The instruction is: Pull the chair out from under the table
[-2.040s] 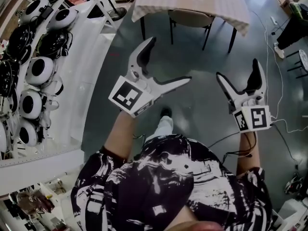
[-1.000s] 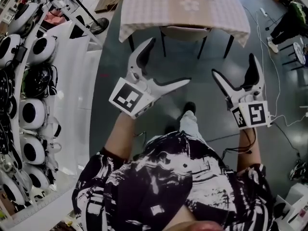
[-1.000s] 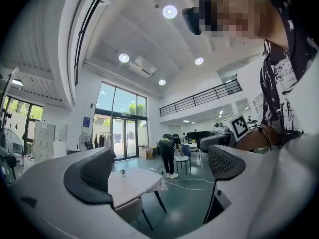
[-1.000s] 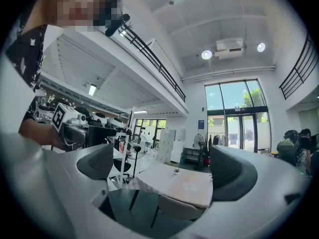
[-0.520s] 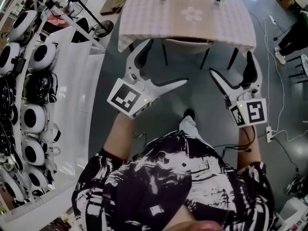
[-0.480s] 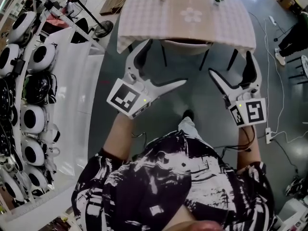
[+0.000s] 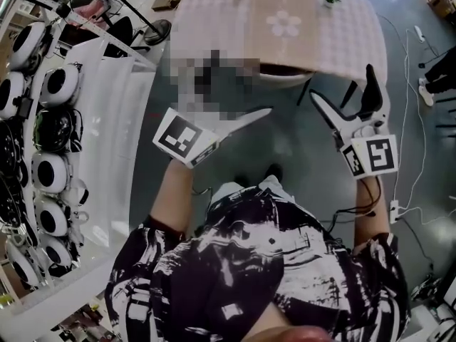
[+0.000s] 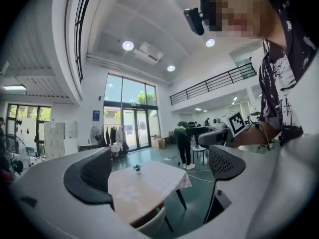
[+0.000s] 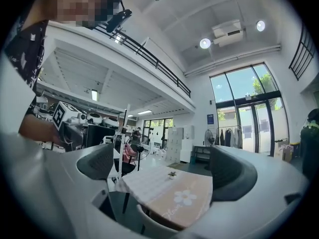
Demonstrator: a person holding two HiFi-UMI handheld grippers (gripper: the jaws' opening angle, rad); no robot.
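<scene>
Pale chair [image 7: 288,77] tucked under table [image 7: 214,20], backrest outward

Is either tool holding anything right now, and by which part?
Nothing is held. The left tool and the right tool both have their jaws apart and empty. The chair sits tucked under the table, untouched.
</scene>
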